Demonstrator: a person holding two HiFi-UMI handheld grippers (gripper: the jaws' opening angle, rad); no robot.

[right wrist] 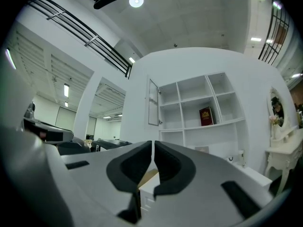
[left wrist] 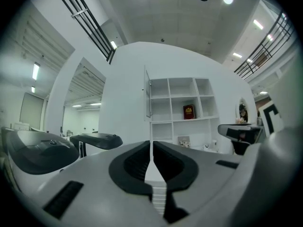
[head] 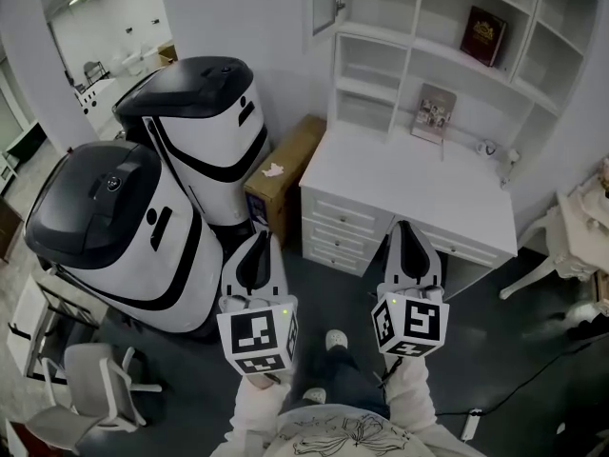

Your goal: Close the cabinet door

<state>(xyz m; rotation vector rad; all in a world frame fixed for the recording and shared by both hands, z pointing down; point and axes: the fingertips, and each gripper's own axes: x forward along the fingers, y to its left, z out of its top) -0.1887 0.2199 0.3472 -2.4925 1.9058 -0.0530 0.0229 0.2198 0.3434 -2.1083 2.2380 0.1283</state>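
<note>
A white desk with a shelf hutch (head: 419, 55) stands ahead of me. Its glass cabinet door (head: 324, 3) at the upper left hangs open, swung out from the shelves. The left gripper view sees that door (left wrist: 147, 98) almost edge-on; in the right gripper view the door (right wrist: 153, 102) faces me more. My left gripper (head: 259, 238) and right gripper (head: 407, 228) are held low in front of the desk drawers, well short of the door. Both are shut with nothing between the jaws, as the left gripper (left wrist: 151, 149) and right gripper (right wrist: 153, 148) views confirm.
Two large white-and-black machines (head: 205, 127) (head: 105, 227) stand to the left, with a cardboard box (head: 285, 169) between them and the desk. A red book (head: 483, 34) and a picture frame (head: 435, 112) sit on the shelves. A white chair (head: 571, 236) is at the right.
</note>
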